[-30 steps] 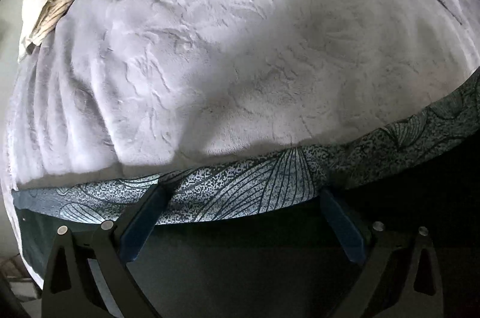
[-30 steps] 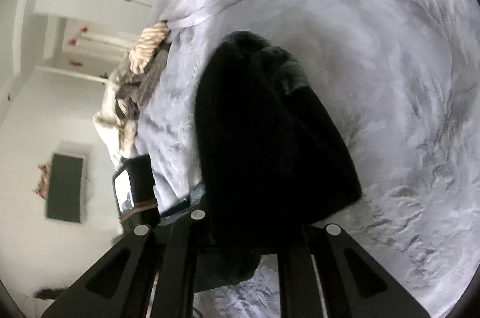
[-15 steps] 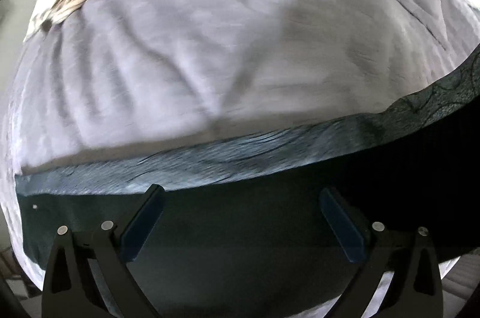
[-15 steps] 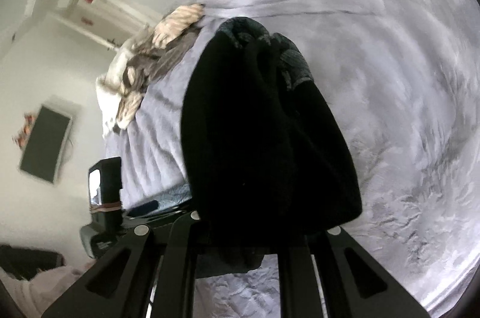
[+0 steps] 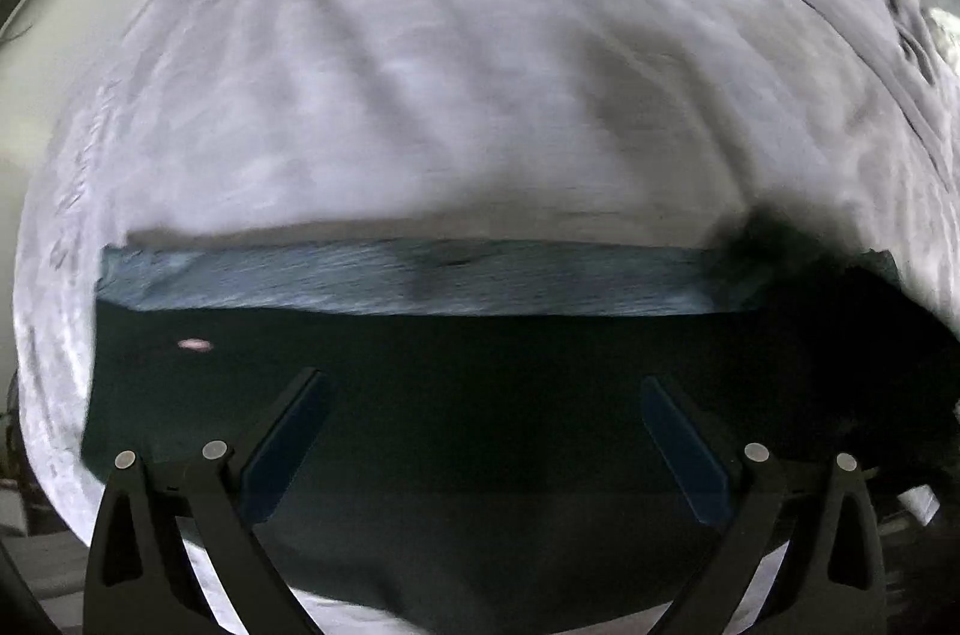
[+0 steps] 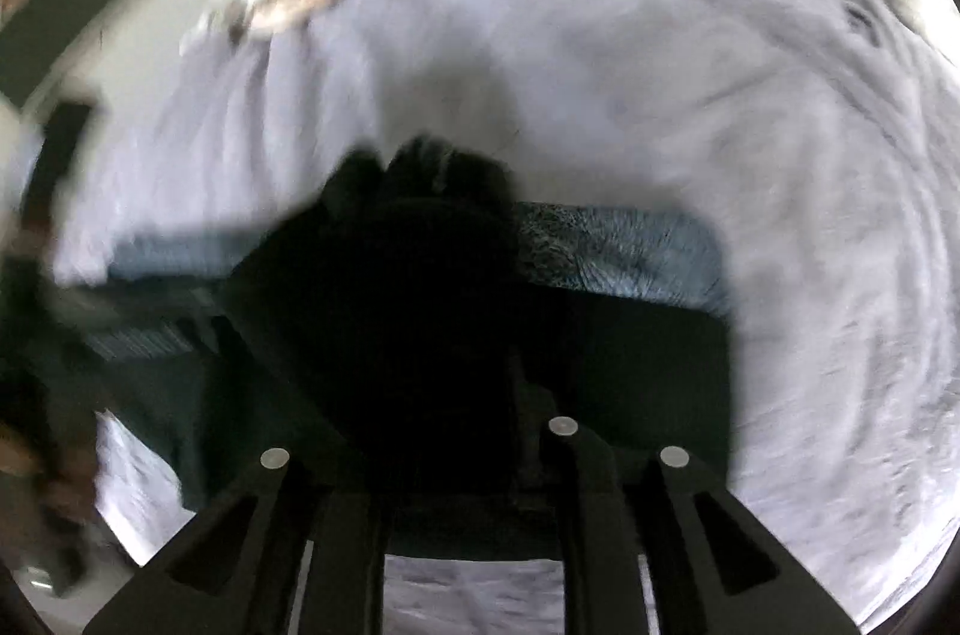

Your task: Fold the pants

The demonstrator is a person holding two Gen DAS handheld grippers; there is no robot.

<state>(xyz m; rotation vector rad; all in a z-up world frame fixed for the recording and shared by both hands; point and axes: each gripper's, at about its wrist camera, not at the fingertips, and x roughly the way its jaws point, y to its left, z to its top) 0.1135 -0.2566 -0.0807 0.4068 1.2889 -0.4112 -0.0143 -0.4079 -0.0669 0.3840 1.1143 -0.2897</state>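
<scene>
A lilac blanket [image 5: 450, 107] covers the bed. The left gripper [image 5: 480, 437] is held wide open, empty, above the dark pants [image 5: 480, 365] spread flat. The right gripper [image 6: 456, 455] has just been opening; black pants cloth [image 6: 390, 287] is bunched between its jaws, though a grip cannot be confirmed.

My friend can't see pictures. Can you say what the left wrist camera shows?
A dark green cloth with a leaf-patterned band lies flat on a lavender blanket. The left gripper hangs over it, jaws wide open and empty. The picture is blurry.
</scene>
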